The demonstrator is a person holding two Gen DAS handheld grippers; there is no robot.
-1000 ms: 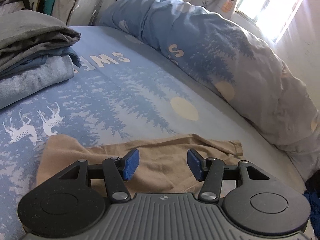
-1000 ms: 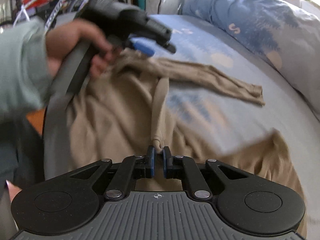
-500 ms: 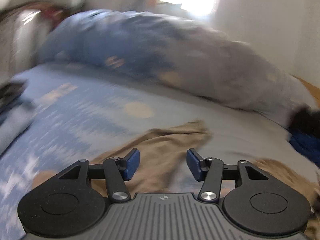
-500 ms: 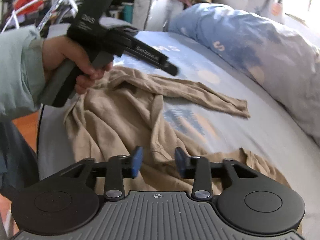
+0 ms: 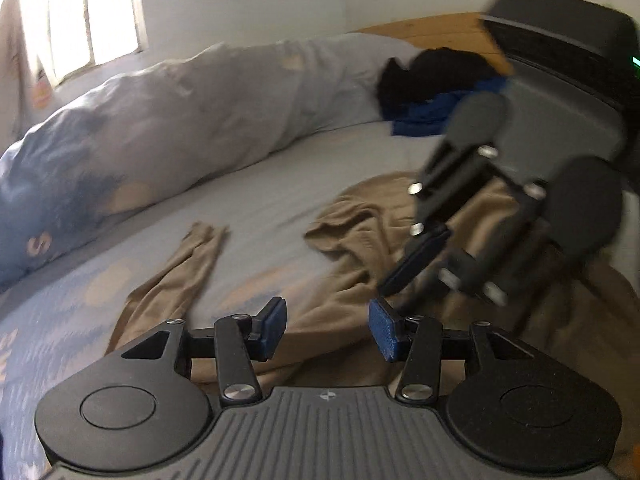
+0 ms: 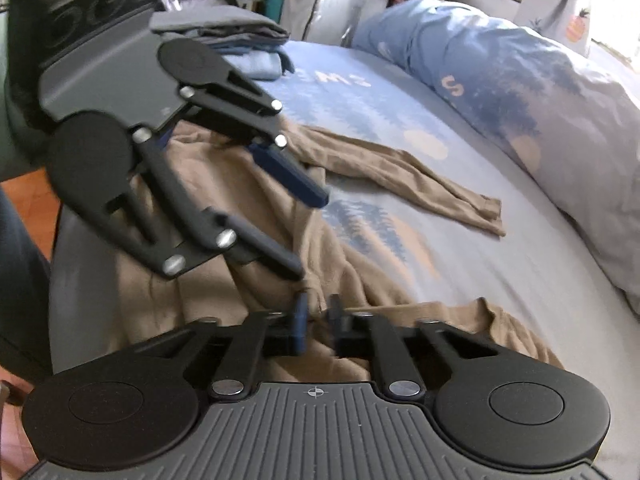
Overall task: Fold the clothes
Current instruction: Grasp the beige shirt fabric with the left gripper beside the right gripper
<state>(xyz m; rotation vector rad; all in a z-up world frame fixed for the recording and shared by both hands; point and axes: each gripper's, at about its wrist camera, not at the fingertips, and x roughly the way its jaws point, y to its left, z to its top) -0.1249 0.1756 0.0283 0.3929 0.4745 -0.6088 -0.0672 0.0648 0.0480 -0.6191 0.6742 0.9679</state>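
1. The right gripper (image 6: 318,320) has its fingers closing again on a fold of the tan shirt (image 6: 224,184), after briefly parting.
2. The left gripper (image 5: 327,328), fingers released, has swung over beside it above the shirt.
3. The shirt lies crumpled on the bed (image 6: 500,280), one sleeve (image 6: 420,176) outstretched; folding is barely begun.

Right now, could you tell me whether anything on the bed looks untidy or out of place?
Yes: the tan top lies rumpled across the bed, one sleeve stretched out flat, its body bunched in folds. A dark heap of clothes sits loose by the duvet, unlike the folded stack.
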